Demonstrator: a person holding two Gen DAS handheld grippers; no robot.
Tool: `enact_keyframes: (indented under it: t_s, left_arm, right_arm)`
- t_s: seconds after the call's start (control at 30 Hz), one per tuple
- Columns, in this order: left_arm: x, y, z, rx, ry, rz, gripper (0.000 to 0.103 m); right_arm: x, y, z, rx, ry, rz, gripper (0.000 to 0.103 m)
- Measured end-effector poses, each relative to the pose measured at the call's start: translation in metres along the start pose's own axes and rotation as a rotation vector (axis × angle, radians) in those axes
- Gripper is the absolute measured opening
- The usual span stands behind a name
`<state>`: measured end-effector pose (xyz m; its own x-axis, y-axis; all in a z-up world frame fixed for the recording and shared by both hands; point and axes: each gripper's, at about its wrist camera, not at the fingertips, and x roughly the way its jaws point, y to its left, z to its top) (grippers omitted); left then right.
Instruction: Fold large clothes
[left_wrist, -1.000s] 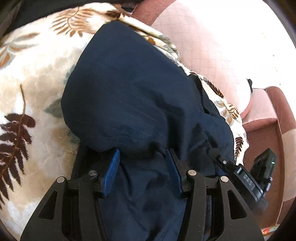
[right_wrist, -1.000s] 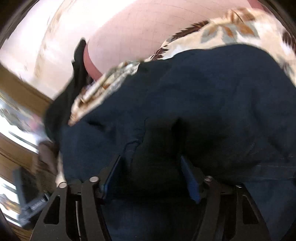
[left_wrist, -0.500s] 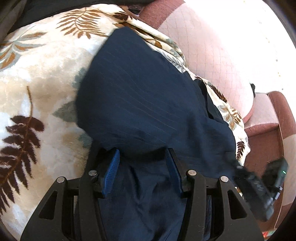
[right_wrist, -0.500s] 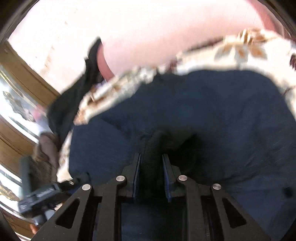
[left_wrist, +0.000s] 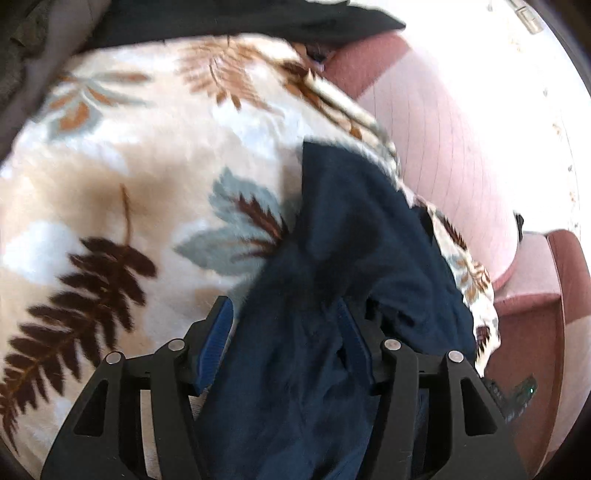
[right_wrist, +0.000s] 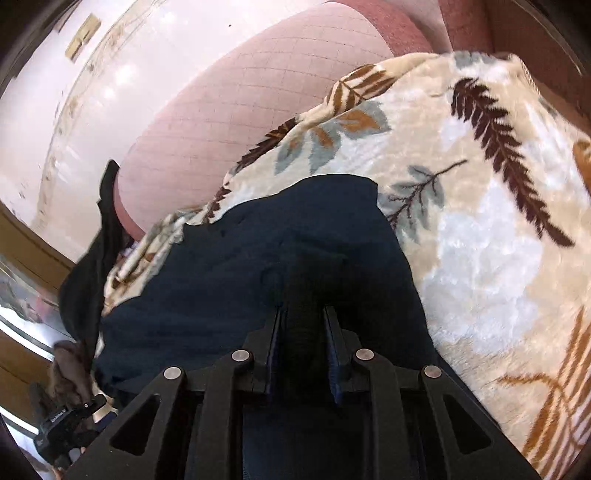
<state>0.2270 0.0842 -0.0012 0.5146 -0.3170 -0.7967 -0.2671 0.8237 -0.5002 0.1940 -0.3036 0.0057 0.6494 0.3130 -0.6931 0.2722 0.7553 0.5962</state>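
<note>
A: Where does the navy garment (left_wrist: 332, 258) sit for the left gripper (left_wrist: 284, 321)?
B: It runs up between its blue pads and bunches just ahead, on the leaf-print blanket (left_wrist: 129, 184). The jaws are opening, with cloth between them but not visibly pinched.
A: And the right gripper (right_wrist: 303, 314)?
B: It is clenched on a dark fold of that garment, though its jaws are easing apart.

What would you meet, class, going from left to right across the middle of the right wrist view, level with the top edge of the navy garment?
Pale floor → black cloth hanging at the cushion's end → pink quilted cushion → navy garment → leaf-patterned blanket.
</note>
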Motion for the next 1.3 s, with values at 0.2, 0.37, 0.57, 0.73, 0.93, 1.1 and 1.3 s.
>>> enact_keyframes:
  t_s: [0.2, 0.37, 0.57, 0.73, 0.93, 1.1, 1.3]
  left_arm:
    - [0.007, -0.019, -0.010, 0.052, 0.059, -0.118, 0.058]
    - [0.033, -0.041, -0.005, 0.024, 0.088, -0.114, 0.058]
    - [0.060, -0.046, 0.008, 0.093, 0.131, 0.212, 0.045]
    - [0.050, -0.035, -0.003, 0.170, 0.123, 0.221, 0.043]
    - [0.012, -0.033, -0.018, 0.241, 0.141, 0.175, 0.041]
    - [0.001, -0.063, -0.028, 0.296, 0.088, 0.085, 0.056]
    - [0.060, -0.083, -0.065, 0.452, 0.180, 0.265, 0.056]
  right_arm:
    - [-0.010, 0.004, -0.009, 0.033, 0.019, 0.075, 0.052]
    - [-0.002, 0.010, -0.013, -0.008, 0.048, 0.016, 0.052]
    - [-0.020, 0.043, -0.009, -0.176, 0.012, 0.119, 0.021]
    - [-0.028, 0.050, -0.012, -0.244, -0.022, 0.144, 0.022]
    - [-0.013, 0.030, -0.034, -0.271, 0.114, -0.047, 0.036]
    - [-0.049, 0.031, -0.030, -0.203, -0.051, 0.072, 0.043]
    - [0.004, 0.019, -0.048, -0.279, 0.138, -0.101, 0.031]
